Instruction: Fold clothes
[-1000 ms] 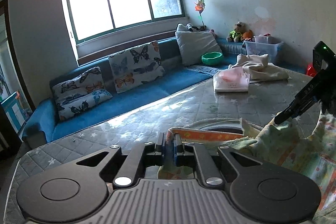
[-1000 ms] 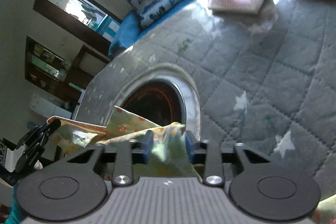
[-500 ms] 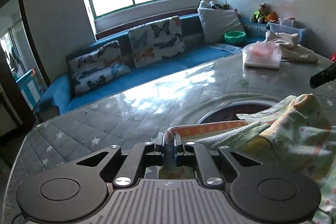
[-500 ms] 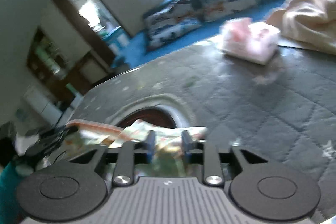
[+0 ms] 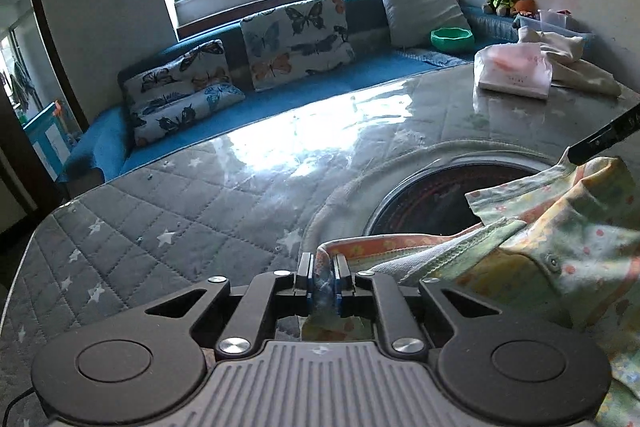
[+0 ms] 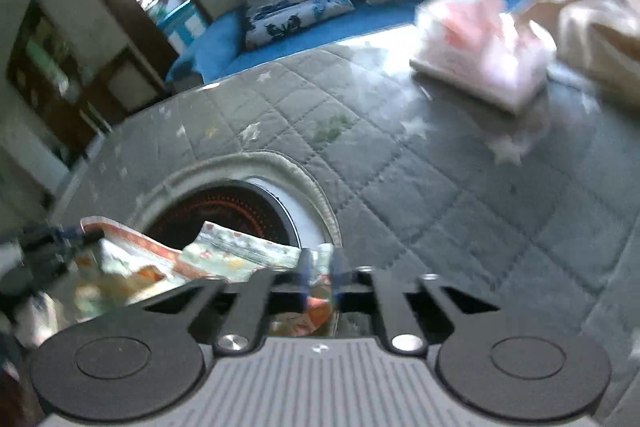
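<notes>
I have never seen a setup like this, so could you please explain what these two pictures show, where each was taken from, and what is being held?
There is no robot here. A person holds a hand tool with a two-finger claw in each hand, and a wide-angle camera on each tool looks forward along its fingers. One picture comes from the left tool, the other from the right; the black shape at the bottom of each is the tool itself.

The left claw and the right claw are each shut on an edge of one floral baby garment, which hangs between them to be folded.

Below is a grey quilted table cover with a round dark opening in it. Farther back lie a pink packet and a cream cloth. Behind stands a blue sofa with butterfly cushions.
</notes>
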### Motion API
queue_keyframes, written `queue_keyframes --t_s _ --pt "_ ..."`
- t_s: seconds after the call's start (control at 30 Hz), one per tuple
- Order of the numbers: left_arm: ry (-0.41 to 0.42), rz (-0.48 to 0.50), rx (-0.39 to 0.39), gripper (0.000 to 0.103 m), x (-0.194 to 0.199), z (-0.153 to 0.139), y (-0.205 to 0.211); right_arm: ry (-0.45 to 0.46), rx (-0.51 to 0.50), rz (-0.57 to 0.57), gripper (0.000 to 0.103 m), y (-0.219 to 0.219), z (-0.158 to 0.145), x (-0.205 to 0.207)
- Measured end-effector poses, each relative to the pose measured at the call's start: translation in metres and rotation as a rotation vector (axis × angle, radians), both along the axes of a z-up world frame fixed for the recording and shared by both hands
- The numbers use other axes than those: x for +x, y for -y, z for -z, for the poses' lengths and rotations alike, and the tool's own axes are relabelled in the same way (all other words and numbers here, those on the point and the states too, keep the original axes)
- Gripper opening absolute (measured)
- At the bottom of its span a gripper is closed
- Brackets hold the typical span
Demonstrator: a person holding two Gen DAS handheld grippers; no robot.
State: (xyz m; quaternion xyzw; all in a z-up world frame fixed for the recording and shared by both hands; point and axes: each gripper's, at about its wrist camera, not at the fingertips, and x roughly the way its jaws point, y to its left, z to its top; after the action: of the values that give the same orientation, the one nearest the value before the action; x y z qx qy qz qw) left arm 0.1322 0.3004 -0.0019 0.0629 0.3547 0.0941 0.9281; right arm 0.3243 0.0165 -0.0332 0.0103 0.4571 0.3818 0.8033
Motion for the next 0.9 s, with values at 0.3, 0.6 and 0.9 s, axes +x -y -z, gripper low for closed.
queue_keyframes --t_s 0.3,0.6,0.9 --pt "-0.006 -0.044 -0.014 0.029 0.013 0.013 -0.003 0.344 -0.081 0.043 0.007 -0.01 -0.022 -0.018" --pt "0.085 -0.016 -0.081 0.038 0.0 -0.013 0.0 0.247 -0.052 -0.115 0.029 -0.026 -0.017 -0.033" --pt "-0.073 0.284 -0.081 0.038 -0.004 0.003 0.046 0.219 -0.082 -0.213 0.045 -0.045 -0.008 -0.048"
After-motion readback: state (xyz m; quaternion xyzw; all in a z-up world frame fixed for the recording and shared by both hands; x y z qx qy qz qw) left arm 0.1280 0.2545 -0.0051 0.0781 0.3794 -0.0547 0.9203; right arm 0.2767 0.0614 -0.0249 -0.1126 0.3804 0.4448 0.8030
